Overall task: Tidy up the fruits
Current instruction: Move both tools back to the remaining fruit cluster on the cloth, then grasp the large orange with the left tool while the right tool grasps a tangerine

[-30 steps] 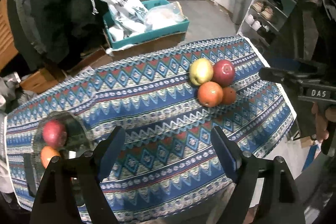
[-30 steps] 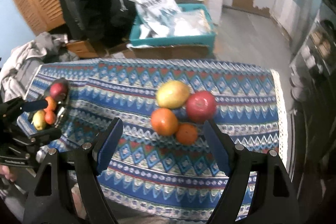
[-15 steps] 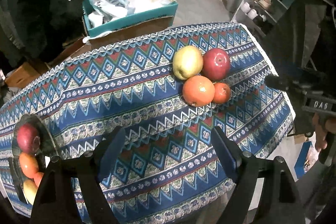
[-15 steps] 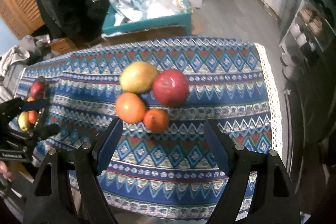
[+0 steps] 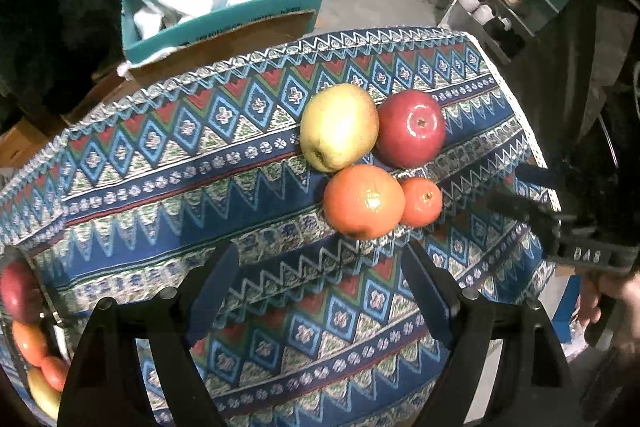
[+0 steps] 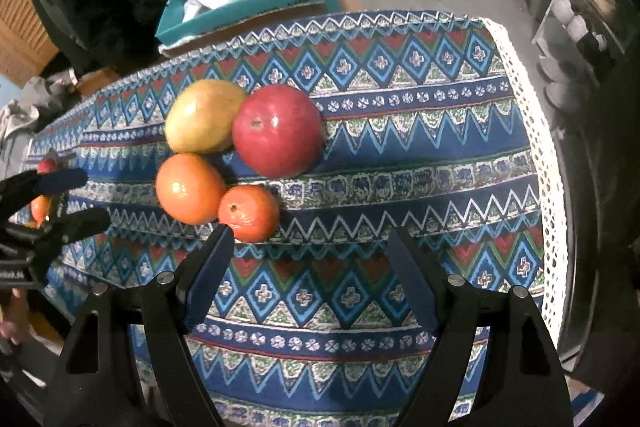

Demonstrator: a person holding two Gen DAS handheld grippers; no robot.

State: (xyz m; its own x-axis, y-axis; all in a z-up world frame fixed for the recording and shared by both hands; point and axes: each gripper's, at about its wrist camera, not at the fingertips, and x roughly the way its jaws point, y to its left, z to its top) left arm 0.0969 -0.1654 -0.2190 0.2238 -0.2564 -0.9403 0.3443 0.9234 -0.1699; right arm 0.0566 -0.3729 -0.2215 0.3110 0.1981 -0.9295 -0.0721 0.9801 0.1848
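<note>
Fingers of both grippers stand wide and empty, spread broadly enough, it seems, to admit a fruit. Left gripper hovers just short of the large orange; right gripper has one tip beside the small orange. These touch a yellow-green apple and a red apple, clustered on the patterned tablecloth. More fruit sits in a dish at the cloth's far left, probably the destination.
</note>
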